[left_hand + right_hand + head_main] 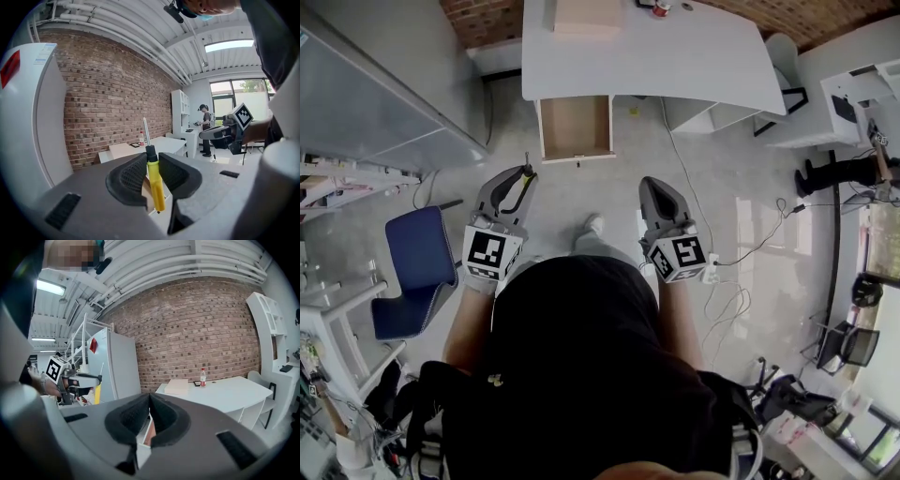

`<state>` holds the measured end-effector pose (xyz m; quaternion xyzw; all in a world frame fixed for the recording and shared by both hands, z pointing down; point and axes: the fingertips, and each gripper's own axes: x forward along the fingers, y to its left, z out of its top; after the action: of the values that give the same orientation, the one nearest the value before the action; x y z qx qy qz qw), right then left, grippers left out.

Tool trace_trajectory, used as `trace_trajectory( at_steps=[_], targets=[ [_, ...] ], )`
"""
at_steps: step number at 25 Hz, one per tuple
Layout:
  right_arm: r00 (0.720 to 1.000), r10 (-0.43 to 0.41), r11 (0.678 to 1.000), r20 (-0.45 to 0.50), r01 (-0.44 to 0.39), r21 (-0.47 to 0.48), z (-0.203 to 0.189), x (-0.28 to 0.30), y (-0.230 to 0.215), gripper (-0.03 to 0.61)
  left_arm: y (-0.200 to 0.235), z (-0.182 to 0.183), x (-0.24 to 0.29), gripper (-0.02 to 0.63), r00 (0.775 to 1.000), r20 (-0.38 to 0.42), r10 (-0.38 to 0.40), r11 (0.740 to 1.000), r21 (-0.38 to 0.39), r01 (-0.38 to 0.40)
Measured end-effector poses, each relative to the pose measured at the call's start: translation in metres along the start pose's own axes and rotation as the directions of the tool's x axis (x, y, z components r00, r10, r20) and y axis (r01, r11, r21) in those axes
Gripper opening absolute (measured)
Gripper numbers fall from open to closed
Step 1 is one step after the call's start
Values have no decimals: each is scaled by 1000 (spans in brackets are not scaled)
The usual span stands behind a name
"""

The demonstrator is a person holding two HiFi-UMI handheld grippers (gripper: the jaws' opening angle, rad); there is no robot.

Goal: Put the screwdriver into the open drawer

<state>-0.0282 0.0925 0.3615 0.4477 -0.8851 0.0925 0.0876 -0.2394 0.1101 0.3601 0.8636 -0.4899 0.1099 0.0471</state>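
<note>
Left claw [151, 171] is clenched on the yellow-handled screwdriver with black collar and bare metal shaft [154, 183]. The jaws pinch the handle just under the collar, the shaft sticks up past the fingertips, and the butt of the handle hangs below them. From the head view I see the same left claw [519, 180] with the screwdriver [523, 190] lying along it, tip aimed at the desk.

Right claw [150, 414] is pressed closed, pads meeting at the tips with nothing between them. In the head view it [655, 185] sits level with the left one, the two well apart, with my legs between.

The task's thing is in the air in the left claw, not in the drawer. The open wood-lined drawer with a white front [576, 128] is pulled out from the white curved desk [675, 58], just ahead of the screwdriver tip but not touching it.

Further out: a flat tan cardboard box [586, 14] on the desk, a clear bottle with a red label [203, 377] near it against the brick wall, and a blue padded chair [420, 251] to my left.
</note>
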Motion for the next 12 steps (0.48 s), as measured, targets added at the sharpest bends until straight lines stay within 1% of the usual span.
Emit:
trace_trajectory(
  at_steps=[3,6,9,12],
  targets=[
    [1000,21,1000,-5,-21,-15,0,1,-28,9,-12,6,32,81,1000,-21,6,1000,21,-6],
    [999,34,999,3,-34,-9,1,5,-56,9,-21,15,64,81,999,-37,20,997,76,-17],
    [999,50,999,13,-49,-10,4,8,-80,10,-30,22,98,81,999,-42,5,997,77,-2],
    [999,51,999,17,-51,-13,7,8,-102,10,-45,30,130,81,998,-52,-17,994,110,23]
  ],
)
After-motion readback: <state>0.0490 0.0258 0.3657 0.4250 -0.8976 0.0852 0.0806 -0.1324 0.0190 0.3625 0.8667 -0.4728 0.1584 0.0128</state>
